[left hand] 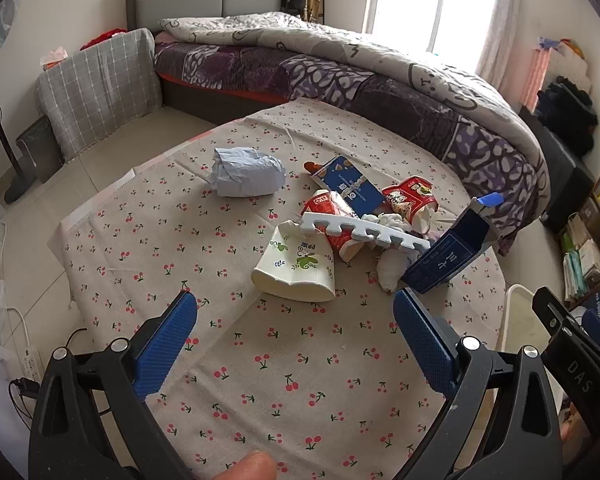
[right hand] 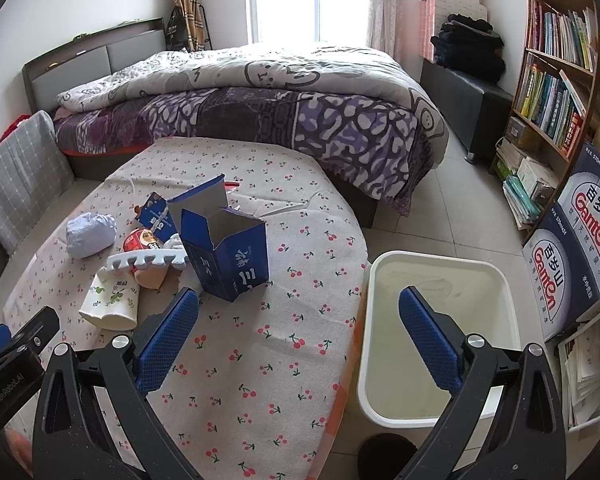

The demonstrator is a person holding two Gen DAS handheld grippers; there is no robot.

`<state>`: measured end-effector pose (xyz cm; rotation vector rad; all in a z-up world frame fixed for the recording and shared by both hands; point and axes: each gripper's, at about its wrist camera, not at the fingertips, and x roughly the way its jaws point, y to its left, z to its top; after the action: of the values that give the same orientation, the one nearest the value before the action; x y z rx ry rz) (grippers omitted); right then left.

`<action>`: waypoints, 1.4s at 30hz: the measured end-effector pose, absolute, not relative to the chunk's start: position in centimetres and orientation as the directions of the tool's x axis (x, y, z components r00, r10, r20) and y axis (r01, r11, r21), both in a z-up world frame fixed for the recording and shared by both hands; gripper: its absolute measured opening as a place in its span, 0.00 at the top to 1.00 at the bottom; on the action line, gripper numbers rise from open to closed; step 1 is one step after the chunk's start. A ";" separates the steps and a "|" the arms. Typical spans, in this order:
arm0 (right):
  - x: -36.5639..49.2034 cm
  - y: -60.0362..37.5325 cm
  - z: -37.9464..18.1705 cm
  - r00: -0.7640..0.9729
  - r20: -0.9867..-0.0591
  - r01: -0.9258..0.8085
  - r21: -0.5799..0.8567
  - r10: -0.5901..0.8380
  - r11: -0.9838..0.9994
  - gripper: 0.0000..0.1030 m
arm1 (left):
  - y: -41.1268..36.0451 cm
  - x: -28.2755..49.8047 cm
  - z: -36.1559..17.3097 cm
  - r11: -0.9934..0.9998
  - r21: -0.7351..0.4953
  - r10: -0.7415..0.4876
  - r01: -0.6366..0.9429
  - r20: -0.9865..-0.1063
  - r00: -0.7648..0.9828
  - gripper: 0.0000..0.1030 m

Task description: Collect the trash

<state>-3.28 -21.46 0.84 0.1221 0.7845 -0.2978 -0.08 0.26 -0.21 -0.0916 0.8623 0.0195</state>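
Note:
Trash lies piled on a table (left hand: 260, 360) with a cherry-print cloth. A squashed white paper cup (left hand: 296, 268) sits nearest my left gripper (left hand: 296, 320), which is open and empty just short of it. Behind the cup are a white toothed foam strip (left hand: 364, 232), red cups (left hand: 410, 196), a flat blue carton (left hand: 348, 184), an open blue box (left hand: 448, 256) and a crumpled pale-blue paper wad (left hand: 246, 174). My right gripper (right hand: 300, 312) is open and empty over the table's right edge, the blue box (right hand: 228, 256) ahead of its left finger. A white bin (right hand: 440, 332) stands below its right finger.
A bed (right hand: 260, 100) with a purple quilt runs behind the table. A bookshelf (right hand: 552, 80) and stacked water cartons (right hand: 572, 256) fill the right side. A grey covered stand (left hand: 100, 88) is at the left, a power strip (left hand: 30, 364) on the floor.

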 end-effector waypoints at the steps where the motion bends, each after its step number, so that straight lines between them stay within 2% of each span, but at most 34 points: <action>1: -3.3 -21.5 0.9 0.668 -0.711 0.309 -0.002 -0.219 0.951 0.07 | 0.3 -0.1 -0.2 0.996 -0.072 -0.020 -0.054 -0.759 0.650 0.07; 42: -3.1 -21.5 0.6 0.663 -0.716 0.309 -0.003 -0.218 0.951 0.07 | 0.3 -0.2 -1.0 0.996 -0.066 -0.017 -0.053 -0.766 0.643 0.07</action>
<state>-3.13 -21.47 0.59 0.1223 0.7917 -0.2985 -0.21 0.31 -0.98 -0.0854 0.8724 0.0206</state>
